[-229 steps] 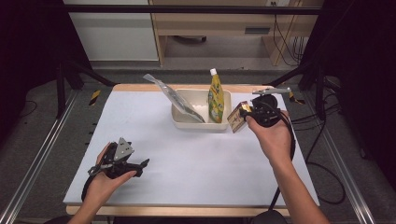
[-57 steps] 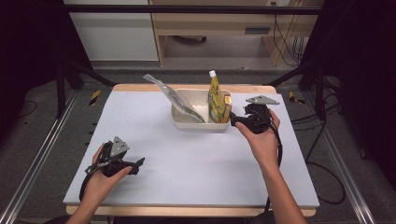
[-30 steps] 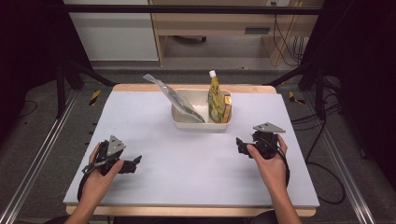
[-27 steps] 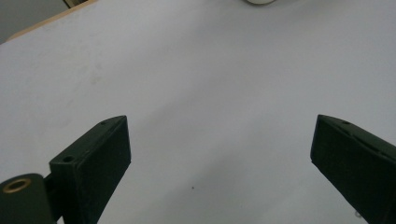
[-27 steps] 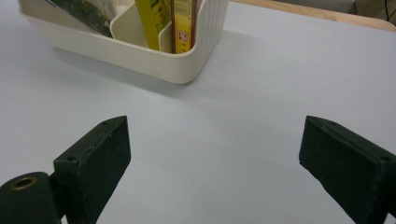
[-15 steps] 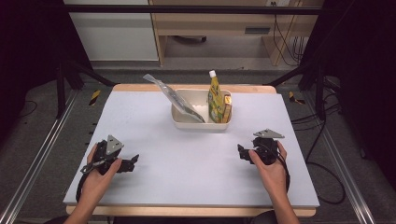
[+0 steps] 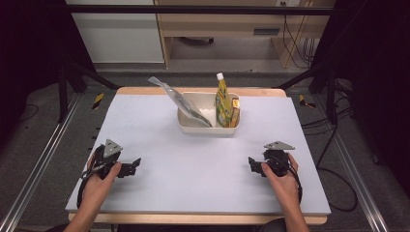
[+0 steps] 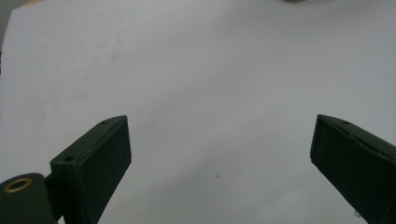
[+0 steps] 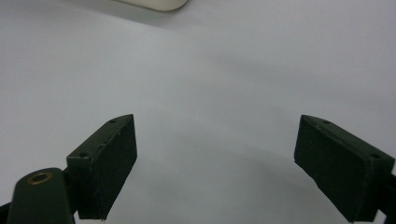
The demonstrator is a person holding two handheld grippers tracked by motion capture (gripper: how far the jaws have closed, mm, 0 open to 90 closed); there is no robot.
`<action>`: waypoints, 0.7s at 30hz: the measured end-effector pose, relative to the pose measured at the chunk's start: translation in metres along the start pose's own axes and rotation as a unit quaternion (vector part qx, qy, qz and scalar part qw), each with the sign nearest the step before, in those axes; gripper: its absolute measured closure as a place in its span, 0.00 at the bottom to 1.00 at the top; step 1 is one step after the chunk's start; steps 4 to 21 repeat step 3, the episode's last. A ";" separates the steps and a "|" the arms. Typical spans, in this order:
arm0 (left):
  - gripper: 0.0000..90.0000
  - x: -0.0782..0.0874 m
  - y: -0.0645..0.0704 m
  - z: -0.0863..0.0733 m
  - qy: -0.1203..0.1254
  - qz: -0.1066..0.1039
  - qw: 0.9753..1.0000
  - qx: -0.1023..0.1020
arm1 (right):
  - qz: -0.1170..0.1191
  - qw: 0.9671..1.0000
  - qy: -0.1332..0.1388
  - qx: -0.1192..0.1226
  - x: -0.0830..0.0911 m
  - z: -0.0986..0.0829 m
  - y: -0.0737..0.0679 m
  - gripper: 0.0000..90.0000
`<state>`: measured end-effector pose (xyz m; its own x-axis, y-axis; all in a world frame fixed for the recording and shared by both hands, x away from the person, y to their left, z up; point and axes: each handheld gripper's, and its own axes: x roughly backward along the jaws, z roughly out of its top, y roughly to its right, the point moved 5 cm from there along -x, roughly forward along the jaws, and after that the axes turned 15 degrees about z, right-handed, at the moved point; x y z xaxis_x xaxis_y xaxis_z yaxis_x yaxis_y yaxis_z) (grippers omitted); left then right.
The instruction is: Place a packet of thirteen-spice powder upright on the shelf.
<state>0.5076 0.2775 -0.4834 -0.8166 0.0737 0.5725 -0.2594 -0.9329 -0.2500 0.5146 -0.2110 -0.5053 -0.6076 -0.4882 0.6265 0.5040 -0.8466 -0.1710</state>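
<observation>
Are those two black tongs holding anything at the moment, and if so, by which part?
No, nothing. The left tongs and the right tongs both stand open over the bare white table.

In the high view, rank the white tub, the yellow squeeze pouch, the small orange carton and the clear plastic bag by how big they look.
Largest to smallest:
1. White rectangular plastic tub
2. Clear crinkled plastic bag, leaning over the tub's rim
3. Yellow squeeze pouch with a white cap, standing in the tub; close to the bag, so this order is unsure
4. Small orange carton
</observation>
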 end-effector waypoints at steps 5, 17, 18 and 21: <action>0.06 0.000 -0.001 0.000 0.000 -0.001 1.000 0.002 | -0.003 1.000 0.000 0.005 -0.001 -0.004 0.002 0.15; 0.06 0.000 -0.001 0.000 0.000 -0.001 1.000 0.002 | -0.003 1.000 0.000 0.005 -0.001 -0.004 0.002 0.15; 0.06 0.000 -0.001 0.000 0.000 -0.001 1.000 0.002 | -0.003 1.000 0.000 0.005 -0.001 -0.004 0.002 0.15; 0.06 0.000 -0.001 0.000 0.000 -0.001 1.000 0.002 | -0.003 1.000 0.000 0.005 -0.001 -0.004 0.002 0.15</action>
